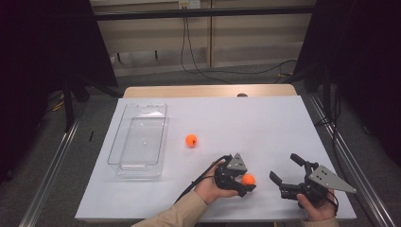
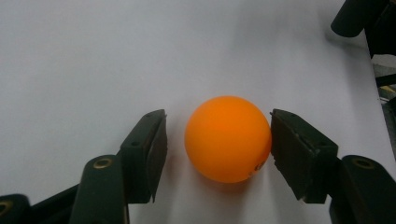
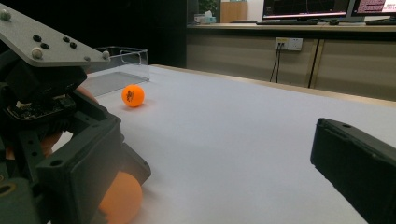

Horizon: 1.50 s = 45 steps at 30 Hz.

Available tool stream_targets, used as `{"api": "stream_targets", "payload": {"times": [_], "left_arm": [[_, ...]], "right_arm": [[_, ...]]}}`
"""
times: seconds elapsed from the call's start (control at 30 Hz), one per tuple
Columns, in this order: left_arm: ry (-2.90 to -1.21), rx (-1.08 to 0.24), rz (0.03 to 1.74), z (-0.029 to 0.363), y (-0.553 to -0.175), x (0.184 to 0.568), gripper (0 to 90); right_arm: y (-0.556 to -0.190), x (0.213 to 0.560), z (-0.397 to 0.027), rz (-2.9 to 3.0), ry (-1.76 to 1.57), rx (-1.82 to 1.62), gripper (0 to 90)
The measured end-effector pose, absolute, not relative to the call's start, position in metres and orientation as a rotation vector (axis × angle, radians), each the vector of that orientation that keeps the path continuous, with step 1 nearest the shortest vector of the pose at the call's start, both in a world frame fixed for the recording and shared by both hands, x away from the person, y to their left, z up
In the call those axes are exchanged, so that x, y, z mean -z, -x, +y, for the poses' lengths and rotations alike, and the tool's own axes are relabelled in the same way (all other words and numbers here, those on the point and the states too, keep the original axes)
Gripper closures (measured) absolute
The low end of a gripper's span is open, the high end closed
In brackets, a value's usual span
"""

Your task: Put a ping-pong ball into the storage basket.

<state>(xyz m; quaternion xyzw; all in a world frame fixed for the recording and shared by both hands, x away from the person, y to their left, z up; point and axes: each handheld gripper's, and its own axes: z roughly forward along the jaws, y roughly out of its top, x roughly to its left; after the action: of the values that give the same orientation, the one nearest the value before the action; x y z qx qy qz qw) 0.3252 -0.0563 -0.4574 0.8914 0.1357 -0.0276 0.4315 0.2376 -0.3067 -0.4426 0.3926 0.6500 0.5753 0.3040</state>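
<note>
Two balls: both orange and both resting on the white table (image 1: 265, 118).
Near ball (image 2: 228, 138): seen between the jaws of the left gripper (image 1: 239, 182), at the table's near edge.
Left gripper grip: the right pad is touching the ball, while a narrow gap is left at the other pad; the jaws are only partly closed, so the ball is bracketed but not pinched.
Far ball (image 1: 191, 140): seen well apart, lying free just beside the clear tray (image 1: 139, 137).
Right gripper (image 1: 289, 176): held wide open, nothing is gripped, just beside the left one.
</note>
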Motion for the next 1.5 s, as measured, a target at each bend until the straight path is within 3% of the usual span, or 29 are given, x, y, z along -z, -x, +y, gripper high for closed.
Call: {"api": "stream_targets", "payload": {"times": [0.43, 1.5], "left_arm": [[-2.232, 0.082, 0.346, -0.056, -0.325, 0.458, 50.2], [-2.183, 0.105, 0.424, -0.043, -0.331, 0.446, 50.8]], "right_arm": [[-0.238, 0.443, -0.307, 1.719, -1.050, -1.526, 2.2], [-0.238, 0.444, -0.306, 1.726, -1.049, -1.529, 2.3]]}}
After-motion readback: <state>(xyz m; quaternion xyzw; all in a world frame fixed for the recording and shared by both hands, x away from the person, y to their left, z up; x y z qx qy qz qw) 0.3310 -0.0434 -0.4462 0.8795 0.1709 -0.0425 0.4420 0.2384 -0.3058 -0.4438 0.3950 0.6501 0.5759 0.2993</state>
